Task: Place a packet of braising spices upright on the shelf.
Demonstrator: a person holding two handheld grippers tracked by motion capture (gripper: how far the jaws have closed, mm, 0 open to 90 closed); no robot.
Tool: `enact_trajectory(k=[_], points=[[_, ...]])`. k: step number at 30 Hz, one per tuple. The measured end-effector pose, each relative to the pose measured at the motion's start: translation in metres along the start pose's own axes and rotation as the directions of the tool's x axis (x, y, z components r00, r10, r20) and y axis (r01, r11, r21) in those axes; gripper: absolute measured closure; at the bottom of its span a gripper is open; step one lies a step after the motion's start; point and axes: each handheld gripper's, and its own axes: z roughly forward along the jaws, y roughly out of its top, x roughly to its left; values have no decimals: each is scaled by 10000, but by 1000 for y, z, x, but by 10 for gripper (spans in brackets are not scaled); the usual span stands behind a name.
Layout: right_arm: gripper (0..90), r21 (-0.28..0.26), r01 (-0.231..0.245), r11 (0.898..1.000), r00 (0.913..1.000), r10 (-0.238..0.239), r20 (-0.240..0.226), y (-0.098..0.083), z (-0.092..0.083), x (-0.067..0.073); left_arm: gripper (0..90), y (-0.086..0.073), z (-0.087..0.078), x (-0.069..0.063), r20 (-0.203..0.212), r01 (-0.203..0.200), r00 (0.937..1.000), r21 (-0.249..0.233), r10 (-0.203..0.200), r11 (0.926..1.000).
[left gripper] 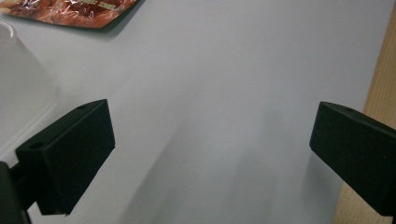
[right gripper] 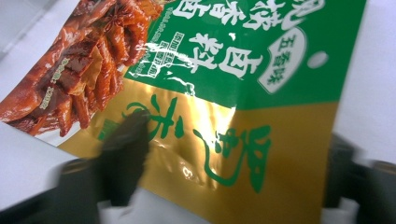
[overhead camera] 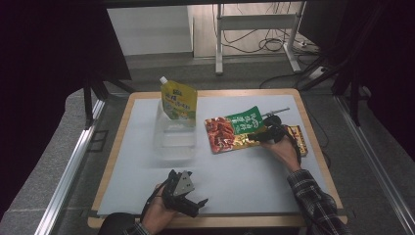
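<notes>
From above, on the high view, a wooden table (overhead camera: 120,147) carries a white sheet (overhead camera: 235,181). At the right side of the sheet lies a flat snack pouch (overhead camera: 230,133), printed with green, gold and a red food photo. The right gripper (overhead camera: 266,136) is at the right edge of this pouch, held by the right hand (overhead camera: 285,149), with a plaid sleeve (overhead camera: 315,203) behind it. Under the hand, further to the right, lies a second flat packet (overhead camera: 299,137) in dark and gold colours. Left of the pouch stands a clear plastic container (overhead camera: 173,137), and a yellow spout pouch (overhead camera: 178,100) stands upright in its far part. At the near edge of the sheet, the left hand (overhead camera: 159,213) holds the left gripper (overhead camera: 188,200) low over the sheet, well apart from all the packets.

On the left gripper view, the two black jaws stand wide apart with bare white sheet between them, so this tool is released. A wall of the clear container (left gripper: 21,93) is at the left, and a corner of the snack pouch (left gripper: 74,11) is at the top.

On the right gripper view, the snack pouch (right gripper: 224,84) lies between the two jaws. One jaw overlaps its gold corner at the left and the other stands at its right edge. Both are blurred, and I cannot tell if the pads already press on the pouch.
</notes>
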Motion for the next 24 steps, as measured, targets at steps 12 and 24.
enact_trajectory(k=[12, 24], points=[[689, -162, 22, 9999, 9991, -15, 422, 2, -3, 2, 0, 0, 1, -1, -29, -115, 9999, 77, 115, 9999], [891, -269, 394, 9989, 9964, -373, 759, 2, -6, 6, 0, 0, 1, -1, -90, -165, 9998, 110, 166, 9998]])
